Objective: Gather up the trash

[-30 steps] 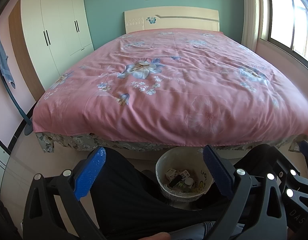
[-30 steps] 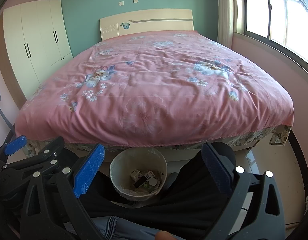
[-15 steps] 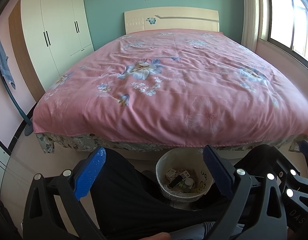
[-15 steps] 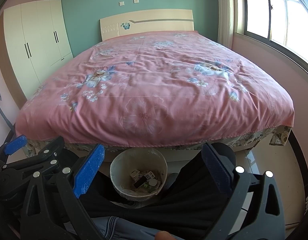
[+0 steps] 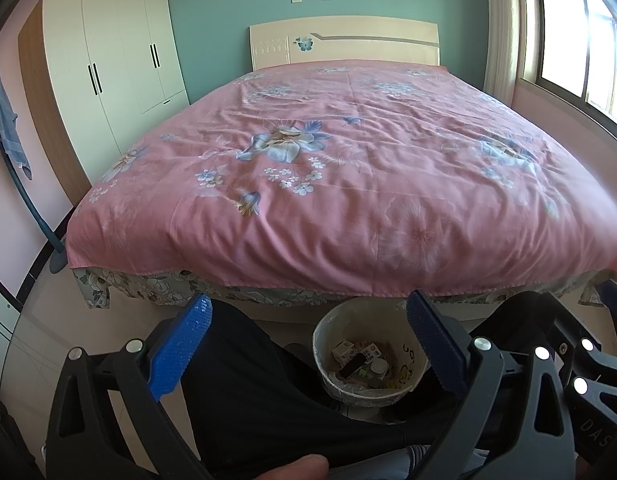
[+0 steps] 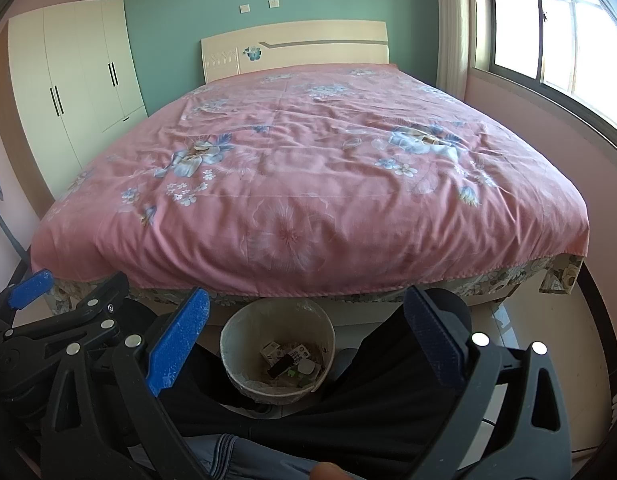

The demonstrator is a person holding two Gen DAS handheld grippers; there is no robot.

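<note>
A round cream trash bin (image 5: 326, 364) stands on the floor at the foot of the bed, between the person's dark-trousered legs; it also shows in the right wrist view (image 6: 232, 354). Several pieces of trash (image 5: 362, 362) lie inside it, small boxes, a black item and a white lid (image 6: 292, 362). My left gripper (image 5: 308, 344) is open and empty, held above and just left of the bin. My right gripper (image 6: 306, 340) is open and empty, held over the bin. No trash shows on the pink bedspread.
A large bed with a pink floral cover (image 5: 348, 184) fills the middle. A white wardrobe (image 5: 108, 76) stands at the left, a window (image 6: 556, 36) at the right. The person's legs (image 5: 252, 392) flank the bin. Tiled floor (image 6: 520, 332) shows beside the bed.
</note>
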